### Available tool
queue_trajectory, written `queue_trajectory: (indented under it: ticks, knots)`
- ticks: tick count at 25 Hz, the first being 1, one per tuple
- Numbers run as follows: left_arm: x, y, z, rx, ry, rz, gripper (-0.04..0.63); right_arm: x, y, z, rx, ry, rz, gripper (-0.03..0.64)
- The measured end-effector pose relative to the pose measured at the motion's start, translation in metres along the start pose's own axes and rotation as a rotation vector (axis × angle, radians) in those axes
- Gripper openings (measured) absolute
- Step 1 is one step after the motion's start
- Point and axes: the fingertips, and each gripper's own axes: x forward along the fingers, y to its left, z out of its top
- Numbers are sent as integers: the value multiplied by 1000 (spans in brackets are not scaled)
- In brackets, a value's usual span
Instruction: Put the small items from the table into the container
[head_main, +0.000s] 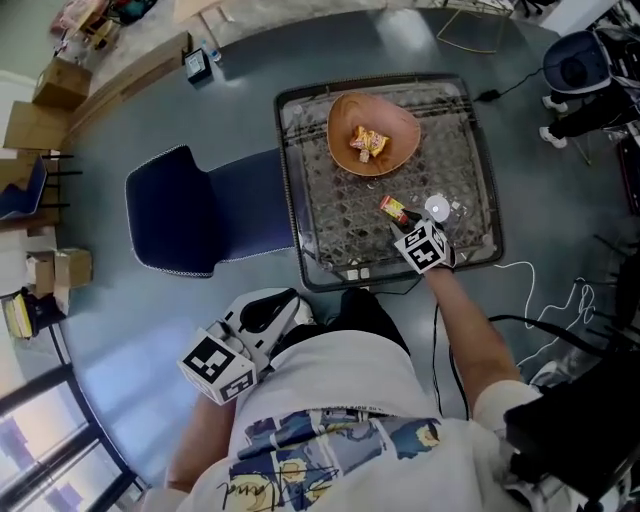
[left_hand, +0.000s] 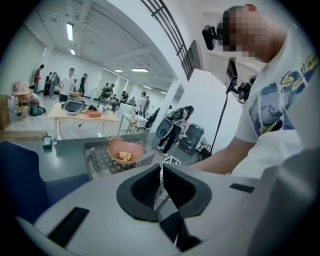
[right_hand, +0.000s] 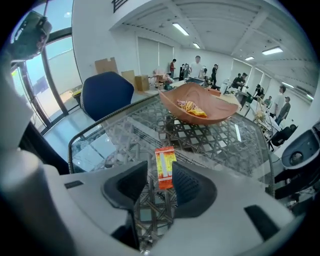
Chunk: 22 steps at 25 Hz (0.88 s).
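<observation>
Orange packet (right_hand: 165, 167) between parted right jaws

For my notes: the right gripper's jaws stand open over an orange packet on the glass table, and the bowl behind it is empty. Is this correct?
Not quite. The bowl is not empty: it holds snack packets, as the right gripper view shows. The rest is correct.
</observation>
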Motion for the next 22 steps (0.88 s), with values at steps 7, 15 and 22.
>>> queue_trajectory:
  ticks: [7, 15, 22]
  knots:
    - [9, 9, 4, -50, 2, 66, 9, 34, -20, -12, -26, 66, 59, 150]
    - [22, 15, 16, -53, -1, 88, 9, 36, -17, -11, -70, 63, 110, 107]
    - [35, 11, 20, -35, 9, 63, 11, 18, -22, -6, -31, 29, 95, 44]
